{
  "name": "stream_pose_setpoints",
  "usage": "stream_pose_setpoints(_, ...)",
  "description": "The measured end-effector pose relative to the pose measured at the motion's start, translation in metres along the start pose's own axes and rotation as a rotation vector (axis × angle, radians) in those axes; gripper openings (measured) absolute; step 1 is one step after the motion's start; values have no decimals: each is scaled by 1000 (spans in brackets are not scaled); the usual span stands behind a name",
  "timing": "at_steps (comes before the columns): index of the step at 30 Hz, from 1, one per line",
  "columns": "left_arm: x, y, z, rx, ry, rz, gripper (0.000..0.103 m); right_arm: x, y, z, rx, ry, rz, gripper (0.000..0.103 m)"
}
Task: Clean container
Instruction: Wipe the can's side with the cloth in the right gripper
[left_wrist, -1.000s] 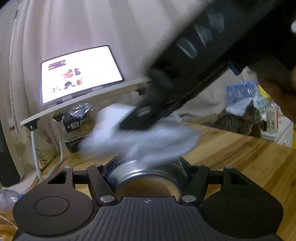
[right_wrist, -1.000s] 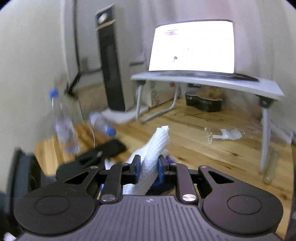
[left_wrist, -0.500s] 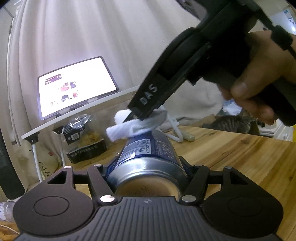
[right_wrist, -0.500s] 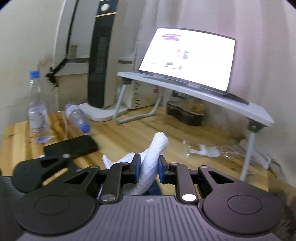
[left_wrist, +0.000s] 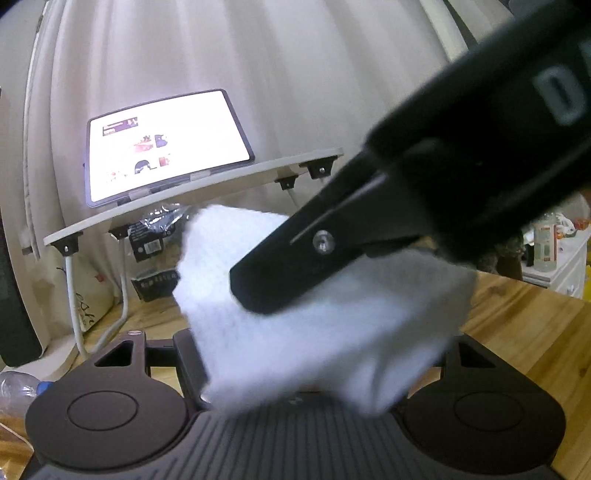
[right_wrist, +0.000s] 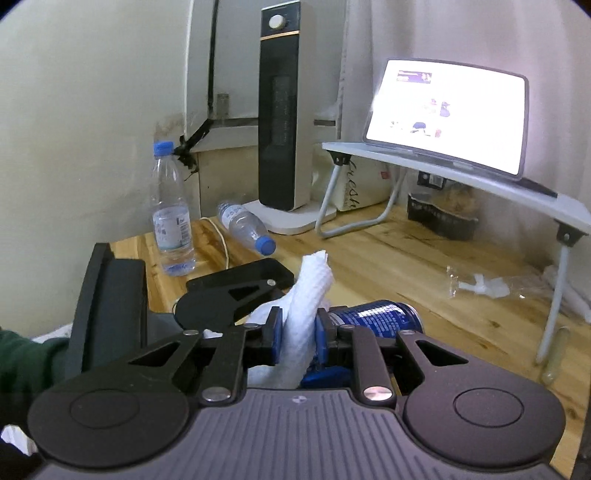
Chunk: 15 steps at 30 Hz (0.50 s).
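- Can (right_wrist: 376, 318), a blue printed metal cylinder, lies on its side above the wooden table (right_wrist: 406, 266), just right of the right gripper (right_wrist: 297, 334); from the left wrist view the cloth hides it.
- Right gripper pinches a white, dimpled paper towel (right_wrist: 308, 299) between its blue pads, the towel draped over the can.
- Left gripper (left_wrist: 317, 363) is smothered by towel; whether it is clamped on the can I cannot tell.
- Risk, as I judge it: smooth round metal could roll or twist under a hard wipe.
- Thin paper may tear or slip from the pads.
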<state>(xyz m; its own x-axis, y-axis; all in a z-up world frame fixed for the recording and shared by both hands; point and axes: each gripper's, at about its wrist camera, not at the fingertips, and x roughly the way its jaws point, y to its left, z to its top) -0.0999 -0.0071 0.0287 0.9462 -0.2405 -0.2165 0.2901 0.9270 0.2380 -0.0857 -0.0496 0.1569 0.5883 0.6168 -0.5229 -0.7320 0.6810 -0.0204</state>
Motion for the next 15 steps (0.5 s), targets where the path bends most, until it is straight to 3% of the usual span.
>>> stream_pose_setpoints(9,-13,4,-1,-24,-56,0,67,12,-57,-1,108,-50,-143,27)
stream_pose_setpoints(15,-17,0,0,-22,-60,4,67,7,-70,-6,144,-70,-118,27)
